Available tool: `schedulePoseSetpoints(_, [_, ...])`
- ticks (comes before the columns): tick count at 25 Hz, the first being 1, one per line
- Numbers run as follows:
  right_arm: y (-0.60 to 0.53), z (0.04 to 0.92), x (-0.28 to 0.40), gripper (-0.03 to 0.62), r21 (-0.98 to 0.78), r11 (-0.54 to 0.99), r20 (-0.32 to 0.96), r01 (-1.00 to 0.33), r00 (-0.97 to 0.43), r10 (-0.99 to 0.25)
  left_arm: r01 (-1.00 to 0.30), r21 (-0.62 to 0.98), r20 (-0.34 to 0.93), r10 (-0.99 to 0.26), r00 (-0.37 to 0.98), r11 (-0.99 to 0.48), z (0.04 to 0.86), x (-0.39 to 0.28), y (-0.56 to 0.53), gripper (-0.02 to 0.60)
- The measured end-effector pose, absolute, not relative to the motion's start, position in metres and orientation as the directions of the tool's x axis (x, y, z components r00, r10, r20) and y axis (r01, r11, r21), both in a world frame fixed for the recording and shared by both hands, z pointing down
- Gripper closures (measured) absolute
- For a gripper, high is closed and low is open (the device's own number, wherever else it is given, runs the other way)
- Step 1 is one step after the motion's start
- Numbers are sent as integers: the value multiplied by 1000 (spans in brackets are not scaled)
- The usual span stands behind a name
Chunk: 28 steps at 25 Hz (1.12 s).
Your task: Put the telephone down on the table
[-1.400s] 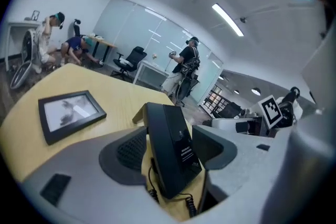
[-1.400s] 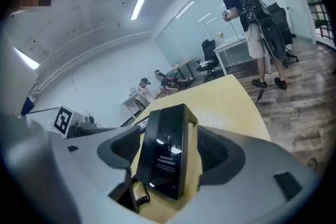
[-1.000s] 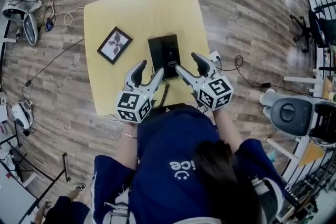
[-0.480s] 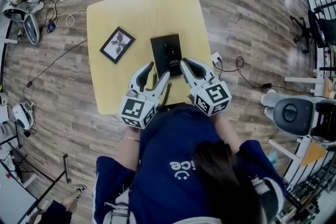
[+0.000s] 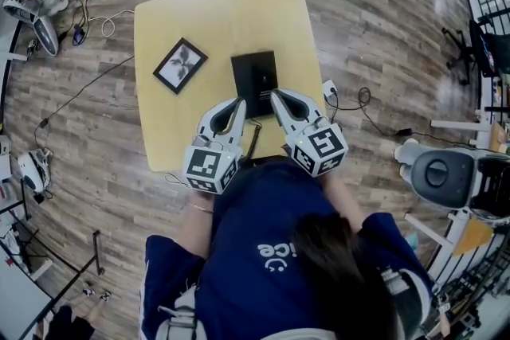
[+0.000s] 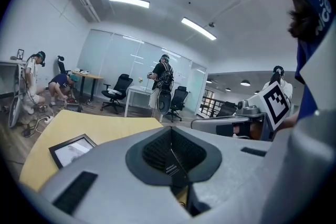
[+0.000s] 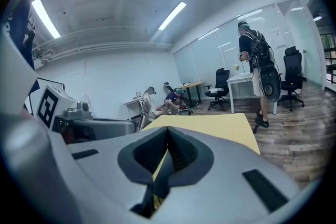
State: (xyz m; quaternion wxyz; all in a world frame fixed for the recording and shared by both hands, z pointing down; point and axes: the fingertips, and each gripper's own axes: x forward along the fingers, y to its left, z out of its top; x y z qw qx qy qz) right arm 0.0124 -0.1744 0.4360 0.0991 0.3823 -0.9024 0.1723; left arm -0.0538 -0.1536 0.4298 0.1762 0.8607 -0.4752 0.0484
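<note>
Both pairs of fingers [image 5: 237, 112] — at telephone's [image 5: 255, 76] near corners.

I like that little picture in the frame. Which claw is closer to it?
Left. The left claw is on the side of the telephone facing the picture frame; the right claw is on its far side.

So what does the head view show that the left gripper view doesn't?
Only the head view shows the whole black telephone lying flat and the marker cube on the left hand-held gripper. Only the left gripper view shows ceiling lights, office chairs and a person standing farther off. Both show the yellow table, the picture frame and the right hand-held gripper.
</note>
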Motion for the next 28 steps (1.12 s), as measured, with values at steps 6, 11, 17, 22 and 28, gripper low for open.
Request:
schedulePoseSetpoints(6, [-174,438,11,586,-231,649,312,-724,-687,-656,-842,277,243,-814,527,-462,431,-58,-155,578])
schedulePoseSetpoints(11, [-173,438,13,586,-241,656,311,-716,-697,-646,-849,266,255,-816,519,-458,432,-55,-156,578])
schedulePoseSetpoints(17, [-169,441,10,586,-214,672,321,-709,-700,-638,-849,257,258,-814,520,-461,433,-54,-155,578])
schedulePoseSetpoints(22, [-171,443,10,586,-201,674,328,-710,-697,-637,-848,256,261,-812,523,-464,435,-53,-156,578])
schedulePoseSetpoints(28, [-170,445,12,586,-201,672,331,-712,-695,-638,-848,256,266,-809,524,-465,437,-51,-155,578])
